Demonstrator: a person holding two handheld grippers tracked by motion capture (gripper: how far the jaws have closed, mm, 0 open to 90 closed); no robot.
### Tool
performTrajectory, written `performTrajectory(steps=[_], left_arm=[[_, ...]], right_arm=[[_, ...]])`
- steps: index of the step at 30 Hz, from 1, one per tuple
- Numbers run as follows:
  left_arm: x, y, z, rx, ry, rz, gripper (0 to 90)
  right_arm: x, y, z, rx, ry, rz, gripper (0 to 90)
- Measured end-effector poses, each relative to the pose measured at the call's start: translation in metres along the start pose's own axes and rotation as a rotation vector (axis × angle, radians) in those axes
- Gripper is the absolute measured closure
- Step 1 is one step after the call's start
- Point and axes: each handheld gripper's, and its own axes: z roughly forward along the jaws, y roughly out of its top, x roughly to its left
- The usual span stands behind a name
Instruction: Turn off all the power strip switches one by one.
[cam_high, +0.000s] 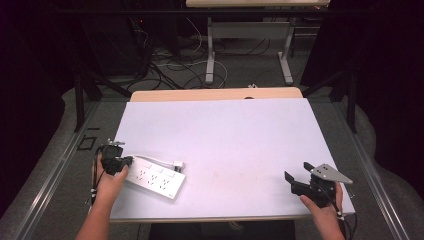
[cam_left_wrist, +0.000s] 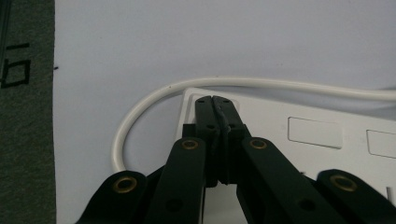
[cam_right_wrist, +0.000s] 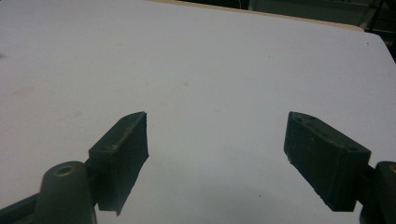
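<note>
A white power strip lies flat near the table's front left corner, its white cable looping out from its end. My left gripper sits at the strip's left end. In the left gripper view its jaws are shut flat against each other with nothing between them, their tips over the corner of the strip. My right gripper rests near the table's front right corner; it stands open over bare table surface, nothing between its pads.
The white table top has a wooden strip along its far edge. Dark floor mat borders the table on the left. Behind it stand another table's legs and loose floor cables.
</note>
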Motion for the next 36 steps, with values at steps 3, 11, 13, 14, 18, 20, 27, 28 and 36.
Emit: performTrajectory(steps=[3, 11, 13, 14, 18, 20, 27, 28, 36], left_arm=[[0.0001, 0.0011, 0.0002, 0.008, 0.002, 0.003, 90.0], [0.0016, -0.0009, 0.0019, -0.004, -0.005, -0.004, 90.0], [0.0016, -0.0010, 0.0027, -0.009, -0.008, -0.016, 90.0], [0.0019, 0.0001, 0.0019, 0.005, -0.005, -0.007, 90.0], [0.0000, 0.0005, 0.0015, -0.002, 0.008, 0.008, 90.0], [0.0016, 0.0002, -0.0002, -0.023, -0.003, -0.018, 90.0], [0.0034, 0.0022, -0.0002, -0.007, -0.013, -0.020, 90.0], [0.0028, 0.0022, 0.0005, -0.016, -0.014, -0.023, 90.0], [0.0026, 0.0041, 0.0002, -0.001, -0.015, -0.021, 90.0]], right_arm=[[0.0000, 0.0007, -0.0016, 0.013, 0.004, 0.002, 21.0], [0.0003, 0.0006, -0.0016, 0.004, 0.004, 0.011, 21.0], [-0.0007, 0.0008, -0.0014, 0.001, 0.009, 0.003, 21.0], [-0.0007, 0.0008, -0.0014, 0.001, 0.009, 0.003, 21.0], [-0.0003, 0.0011, -0.0018, -0.001, 0.005, 0.005, 21.0], [-0.0002, 0.0013, -0.0021, 0.006, 0.001, 0.007, 21.0], [-0.0007, 0.0011, -0.0012, 0.006, 0.006, -0.006, 21.0], [-0.0004, 0.0011, -0.0005, -0.002, 0.008, -0.005, 21.0], [-0.0005, 0.0009, -0.0013, -0.002, 0.005, 0.001, 21.0]])
